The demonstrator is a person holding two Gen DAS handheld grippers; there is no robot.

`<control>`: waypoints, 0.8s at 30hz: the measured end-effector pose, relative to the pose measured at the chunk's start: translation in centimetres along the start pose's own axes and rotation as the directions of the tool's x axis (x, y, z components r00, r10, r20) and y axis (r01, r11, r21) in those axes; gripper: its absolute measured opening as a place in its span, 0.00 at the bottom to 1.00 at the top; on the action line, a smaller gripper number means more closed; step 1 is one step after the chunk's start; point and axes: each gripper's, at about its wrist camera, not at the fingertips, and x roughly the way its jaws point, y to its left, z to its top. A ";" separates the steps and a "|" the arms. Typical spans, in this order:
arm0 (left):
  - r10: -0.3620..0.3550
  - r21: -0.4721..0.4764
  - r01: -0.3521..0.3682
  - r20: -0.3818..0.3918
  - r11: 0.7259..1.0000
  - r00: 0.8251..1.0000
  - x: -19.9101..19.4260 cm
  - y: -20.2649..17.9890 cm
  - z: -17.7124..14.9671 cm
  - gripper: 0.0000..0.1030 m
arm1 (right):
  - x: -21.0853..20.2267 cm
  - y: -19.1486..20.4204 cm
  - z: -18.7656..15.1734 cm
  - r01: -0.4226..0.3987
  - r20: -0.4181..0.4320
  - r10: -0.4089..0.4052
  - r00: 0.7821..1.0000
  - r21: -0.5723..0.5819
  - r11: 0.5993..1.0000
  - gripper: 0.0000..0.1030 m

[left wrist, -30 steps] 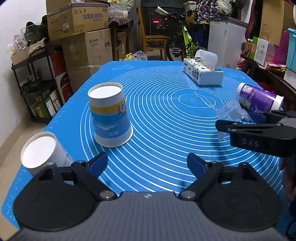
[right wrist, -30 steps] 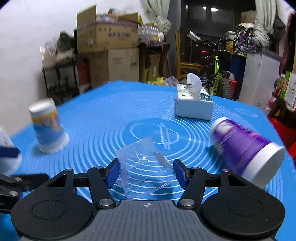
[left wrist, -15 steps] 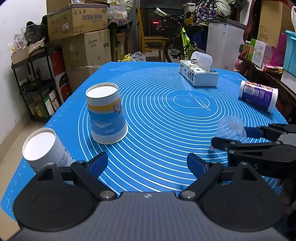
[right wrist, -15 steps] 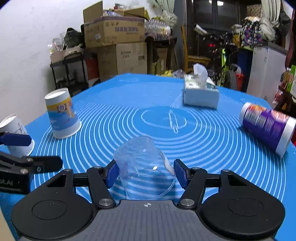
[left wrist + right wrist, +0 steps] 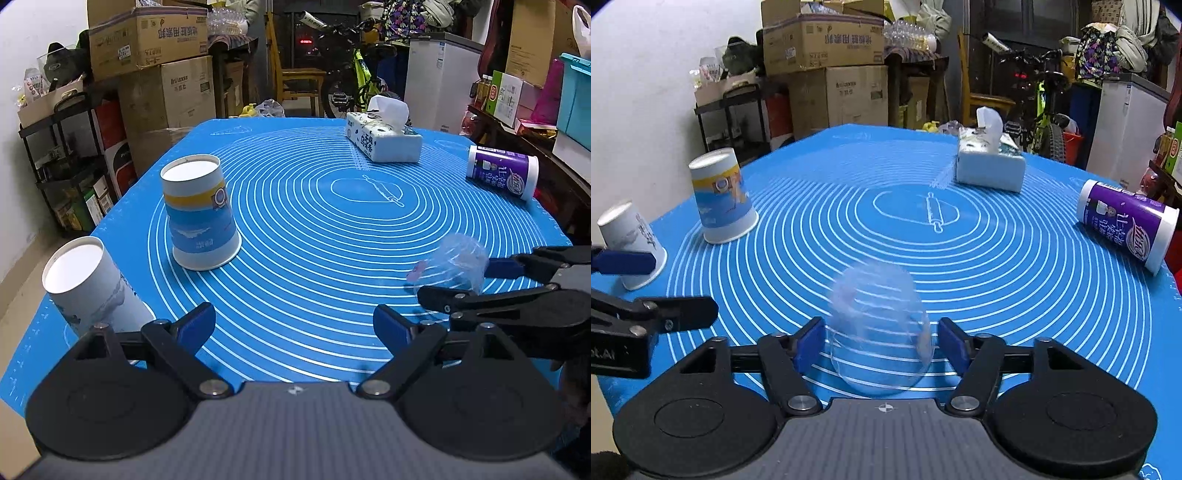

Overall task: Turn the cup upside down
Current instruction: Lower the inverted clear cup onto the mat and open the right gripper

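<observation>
A clear plastic cup [image 5: 877,325] sits between the blue pads of my right gripper [image 5: 881,343], which is shut on it; its closed base points up and forward and its wide rim is toward the camera. In the left wrist view the same cup [image 5: 456,264] shows at the right, held by the right gripper [image 5: 476,280] just above the blue mat [image 5: 332,229]. My left gripper [image 5: 293,326] is open and empty over the mat's near edge.
Two paper cups stand upside down at the left: a blue-yellow one [image 5: 199,218] and a white one [image 5: 86,284] at the mat's corner. A tissue box [image 5: 382,138] stands at the back. A purple canister [image 5: 500,173] lies on its side at the right edge.
The right gripper has turned the clear cup from lying sideways to base-up and drawn back toward the near edge. The left gripper has backed off slightly and stays open.
</observation>
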 end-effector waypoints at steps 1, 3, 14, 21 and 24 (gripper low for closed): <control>-0.002 -0.001 0.002 0.000 1.000 1.000 -0.1 -0.1 0.0 0.89 | -0.4 -0.1 0.1 0.000 0.005 0.000 1.000 0.005 1.000 0.80; -0.009 -0.004 0.009 0.005 1.000 1.000 -0.5 -0.2 -0.1 0.89 | -1.4 -0.5 0.1 0.000 0.013 0.000 1.000 0.014 1.000 0.84; -0.059 0.002 0.059 0.030 0.998 0.998 -2.8 -3.0 -0.9 0.89 | -8.9 -2.5 -2.1 0.109 0.010 -0.110 0.994 0.077 0.991 0.94; -0.098 0.044 0.097 0.022 0.994 0.995 -3.8 -5.8 -2.0 0.89 | -11.4 -3.6 -4.3 0.150 -0.019 -0.148 0.989 0.127 0.981 0.94; -0.105 0.059 0.104 0.022 0.993 0.994 -4.1 -6.6 -2.3 0.89 | -12.0 -4.0 -5.1 0.155 -0.026 -0.153 0.988 0.135 0.979 0.94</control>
